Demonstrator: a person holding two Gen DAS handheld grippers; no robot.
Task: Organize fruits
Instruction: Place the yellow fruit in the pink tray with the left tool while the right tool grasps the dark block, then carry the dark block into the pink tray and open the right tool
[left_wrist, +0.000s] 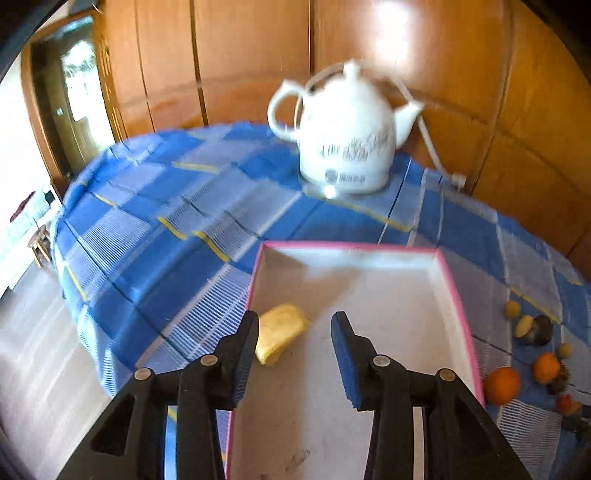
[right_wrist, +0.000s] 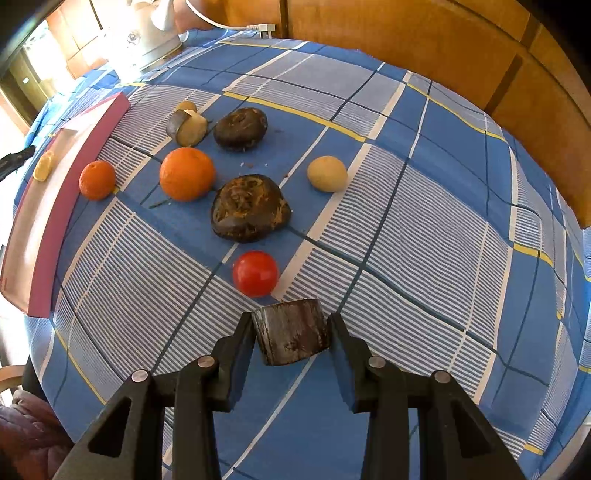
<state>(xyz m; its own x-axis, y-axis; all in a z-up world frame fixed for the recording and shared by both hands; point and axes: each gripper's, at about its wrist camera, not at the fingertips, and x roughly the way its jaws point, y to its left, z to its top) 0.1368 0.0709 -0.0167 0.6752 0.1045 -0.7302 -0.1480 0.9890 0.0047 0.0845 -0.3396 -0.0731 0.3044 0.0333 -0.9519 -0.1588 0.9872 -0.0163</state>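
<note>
A worktop (right_wrist: 424, 206) covered in a blue, white and yellow checked cloth stands before wooden panelling, with a white ceramic kettle (left_wrist: 345, 134) at its far side. A shallow pink-edged box (left_wrist: 458, 295) lies on the cloth. The left tool (left_wrist: 295, 321) hangs over the box with its jaws apart and nothing between them; a yellow fruit piece (left_wrist: 280, 332) lies inside the box, just beside the left finger. To the right of the box, loose fruit sits on the cloth: two oranges (right_wrist: 186, 173), a red tomato (right_wrist: 255, 274), a pale round fruit (right_wrist: 327, 173) and two dark brown wrinkled fruits (right_wrist: 249, 208). The right tool (right_wrist: 291, 321) points steeply down, its fingers pressed against a dark brown cylindrical chunk (right_wrist: 290, 330) near the tomato.
</note>
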